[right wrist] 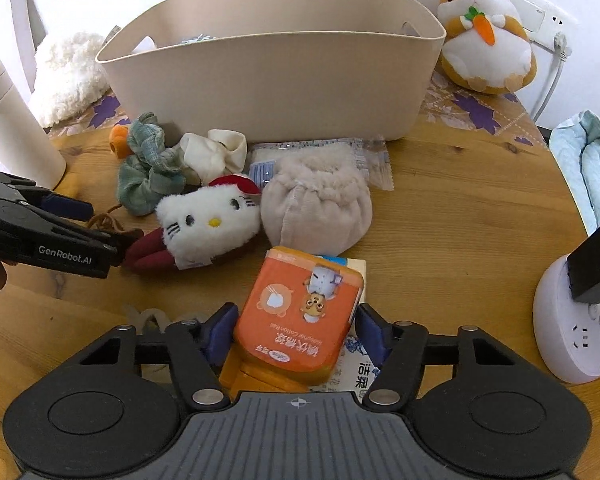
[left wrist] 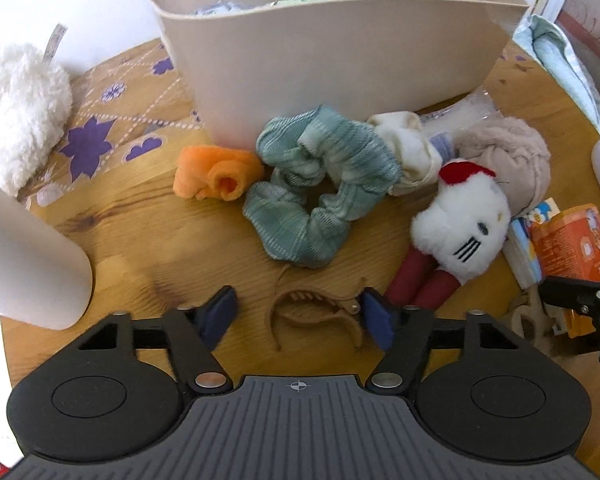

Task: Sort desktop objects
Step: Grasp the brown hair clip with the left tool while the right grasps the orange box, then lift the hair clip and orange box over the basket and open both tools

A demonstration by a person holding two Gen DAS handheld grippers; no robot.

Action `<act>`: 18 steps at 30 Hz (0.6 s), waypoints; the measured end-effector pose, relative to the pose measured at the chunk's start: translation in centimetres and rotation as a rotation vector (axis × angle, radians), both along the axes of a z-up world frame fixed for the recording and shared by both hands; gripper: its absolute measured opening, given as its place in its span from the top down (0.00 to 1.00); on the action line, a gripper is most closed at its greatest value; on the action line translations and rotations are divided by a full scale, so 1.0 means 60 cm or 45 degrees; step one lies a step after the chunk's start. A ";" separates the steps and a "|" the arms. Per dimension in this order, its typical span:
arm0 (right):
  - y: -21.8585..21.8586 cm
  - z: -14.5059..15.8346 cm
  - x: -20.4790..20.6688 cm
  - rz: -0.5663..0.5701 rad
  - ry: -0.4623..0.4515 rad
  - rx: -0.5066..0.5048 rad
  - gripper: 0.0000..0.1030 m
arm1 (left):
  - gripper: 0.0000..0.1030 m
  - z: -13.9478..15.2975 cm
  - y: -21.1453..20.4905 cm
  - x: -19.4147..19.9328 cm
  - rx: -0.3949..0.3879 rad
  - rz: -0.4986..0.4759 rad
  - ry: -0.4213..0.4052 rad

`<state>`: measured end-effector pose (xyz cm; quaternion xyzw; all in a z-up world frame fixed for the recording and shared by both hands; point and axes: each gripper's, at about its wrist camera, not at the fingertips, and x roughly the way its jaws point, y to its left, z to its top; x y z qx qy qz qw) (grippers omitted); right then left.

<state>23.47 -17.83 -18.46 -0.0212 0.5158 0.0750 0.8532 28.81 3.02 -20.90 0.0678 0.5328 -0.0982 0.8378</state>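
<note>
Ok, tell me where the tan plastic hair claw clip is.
Left wrist view: the tan plastic hair claw clip lies on the wooden table, between the open jaws, below the green scrunchie.

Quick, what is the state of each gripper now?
Left gripper: open, around the hair claw.
Right gripper: open, around the orange box.

Hamster plush with carrot point(right wrist: 486, 36) being propped against wall, white round power strip point(right wrist: 572, 320) with black adapter point(right wrist: 594, 264) being plugged in, wall socket point(right wrist: 538, 20), folded pale-blue cloth point(right wrist: 592, 168) being left at table edge point(right wrist: 480, 208)
</note>
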 end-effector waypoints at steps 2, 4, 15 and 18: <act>-0.003 -0.001 -0.001 -0.012 -0.005 0.003 0.46 | 0.52 0.003 -0.004 -0.002 -0.004 -0.022 -0.006; -0.006 -0.001 -0.001 -0.020 -0.011 0.006 0.48 | 0.52 0.003 -0.008 -0.004 -0.007 -0.040 0.003; -0.031 0.005 -0.008 -0.050 0.009 0.074 0.50 | 0.52 0.018 0.004 -0.023 -0.095 0.009 0.033; -0.041 0.013 -0.012 -0.042 0.004 0.090 0.50 | 0.52 0.032 0.005 -0.029 -0.095 -0.001 0.015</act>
